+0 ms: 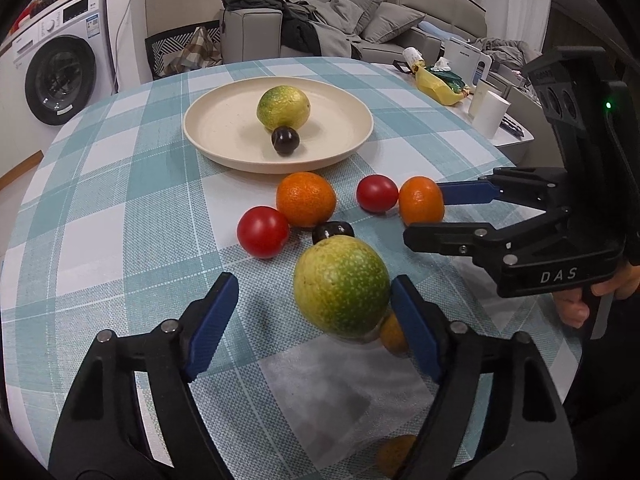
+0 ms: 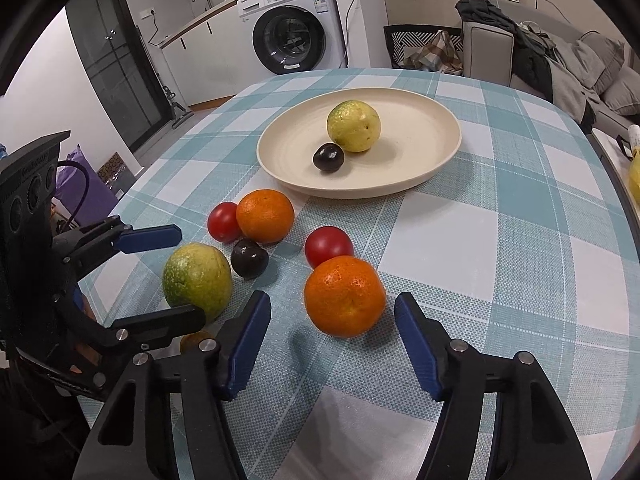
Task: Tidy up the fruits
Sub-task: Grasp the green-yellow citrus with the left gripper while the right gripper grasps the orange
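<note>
A cream plate (image 1: 224, 136) (image 2: 420, 120) holds a yellow-green fruit (image 1: 283, 107) (image 2: 353, 125) and a dark plum (image 1: 285, 140) (image 2: 328, 157). On the cloth lie two oranges (image 1: 306, 199) (image 2: 344, 296), two tomatoes (image 1: 263, 231) (image 2: 329, 245), a second plum (image 2: 249, 258) and a green fruit (image 1: 341, 285) (image 2: 197, 280). My left gripper (image 1: 314, 322) is open around the green fruit, its right pad close to it. My right gripper (image 2: 333, 346) is open around the near orange (image 1: 421, 201), not touching it. A small brownish fruit (image 1: 393, 334) lies partly hidden beneath.
The table has a teal checked cloth (image 2: 520, 240). A side table at the right holds a yellow bag (image 1: 436, 88) and white cups (image 1: 490, 114). A washing machine (image 2: 296, 28) and a sofa (image 1: 360, 20) stand beyond the table.
</note>
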`<state>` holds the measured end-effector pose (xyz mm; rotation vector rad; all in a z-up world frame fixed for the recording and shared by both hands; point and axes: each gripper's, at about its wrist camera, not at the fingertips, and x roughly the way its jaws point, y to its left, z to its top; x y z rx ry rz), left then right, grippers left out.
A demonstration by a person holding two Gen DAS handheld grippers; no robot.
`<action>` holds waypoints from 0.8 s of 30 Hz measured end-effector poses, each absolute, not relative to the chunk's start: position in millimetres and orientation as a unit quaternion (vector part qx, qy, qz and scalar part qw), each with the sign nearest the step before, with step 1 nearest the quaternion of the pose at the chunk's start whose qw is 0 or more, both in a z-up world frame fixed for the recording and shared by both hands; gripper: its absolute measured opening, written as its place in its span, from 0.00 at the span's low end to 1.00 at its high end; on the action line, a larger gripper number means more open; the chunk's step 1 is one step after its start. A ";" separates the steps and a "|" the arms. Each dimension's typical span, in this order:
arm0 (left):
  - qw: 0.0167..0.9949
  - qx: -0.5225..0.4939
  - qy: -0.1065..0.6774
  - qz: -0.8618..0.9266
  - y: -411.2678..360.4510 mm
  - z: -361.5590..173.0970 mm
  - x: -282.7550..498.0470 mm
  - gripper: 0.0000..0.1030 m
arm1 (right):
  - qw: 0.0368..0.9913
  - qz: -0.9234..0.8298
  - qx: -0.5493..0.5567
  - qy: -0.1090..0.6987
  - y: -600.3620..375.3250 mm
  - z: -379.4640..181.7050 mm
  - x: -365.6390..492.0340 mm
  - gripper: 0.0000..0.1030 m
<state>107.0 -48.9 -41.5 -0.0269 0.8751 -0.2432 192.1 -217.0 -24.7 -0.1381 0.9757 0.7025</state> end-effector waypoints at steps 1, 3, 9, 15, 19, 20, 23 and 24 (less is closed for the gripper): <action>0.898 -0.014 0.423 -0.120 -49.4 -41.8 106.7 0.68 | 0.823 0.330 -0.065 0.459 -217.0 -25.0 192.4 0.65; 0.896 -0.015 0.424 -0.127 -50.7 -42.1 106.4 0.63 | 0.822 0.330 -0.065 0.459 -216.8 -25.1 192.4 0.63; 0.895 -0.020 0.422 -0.145 -54.2 -41.9 104.2 0.46 | 0.823 0.328 -0.063 0.459 -217.1 -25.1 192.9 0.59; 0.897 -0.016 0.417 -0.144 -56.5 -41.8 103.3 0.46 | 0.824 0.326 -0.063 0.459 -217.6 -26.6 194.2 0.51; 0.899 -0.019 0.413 -0.145 -56.1 -41.1 102.1 0.46 | 0.826 0.322 -0.063 0.459 -218.8 -27.4 195.5 0.44; 0.900 -0.020 0.411 -0.147 -55.7 -40.2 101.4 0.46 | 0.826 0.320 -0.064 0.459 -218.7 -27.4 195.8 0.42; 0.903 -0.022 0.404 -0.145 -54.1 -37.2 99.7 0.45 | 0.827 0.321 -0.066 0.457 -218.9 -27.6 195.5 0.41; 0.904 -0.024 0.402 -0.144 -53.3 -36.3 99.7 0.45 | 0.827 0.320 -0.067 0.456 -218.6 -27.7 195.1 0.41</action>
